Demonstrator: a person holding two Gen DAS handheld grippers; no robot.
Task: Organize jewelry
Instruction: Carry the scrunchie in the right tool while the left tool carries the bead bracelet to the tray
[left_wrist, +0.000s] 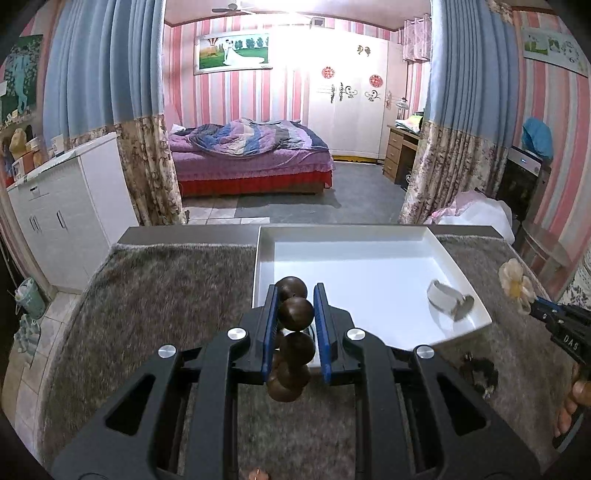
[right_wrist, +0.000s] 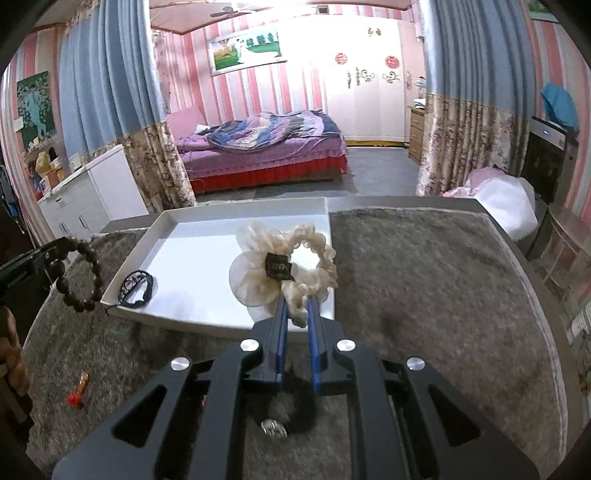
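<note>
My left gripper (left_wrist: 295, 297) is shut on a bracelet of large brown wooden beads (left_wrist: 295, 314), held over the near left edge of the white tray (left_wrist: 369, 236). The beads hang from it in the right wrist view (right_wrist: 79, 275), left of the tray (right_wrist: 173, 221). My right gripper (right_wrist: 297, 301) is shut on a cream scrunchie with a fabric flower (right_wrist: 284, 266), lifted over the tray's near right side. It shows at the right edge of the left wrist view (left_wrist: 535, 306), flower (left_wrist: 515, 284) at its tip.
A white and silver band (left_wrist: 448, 301) lies in the tray's near right corner and a black band (right_wrist: 138, 288) in its near left corner. On the grey rug (right_wrist: 424, 277) lie a dark trinket (left_wrist: 480, 371), a red-tasselled charm (right_wrist: 79, 391) and a clear ring (right_wrist: 273, 428).
</note>
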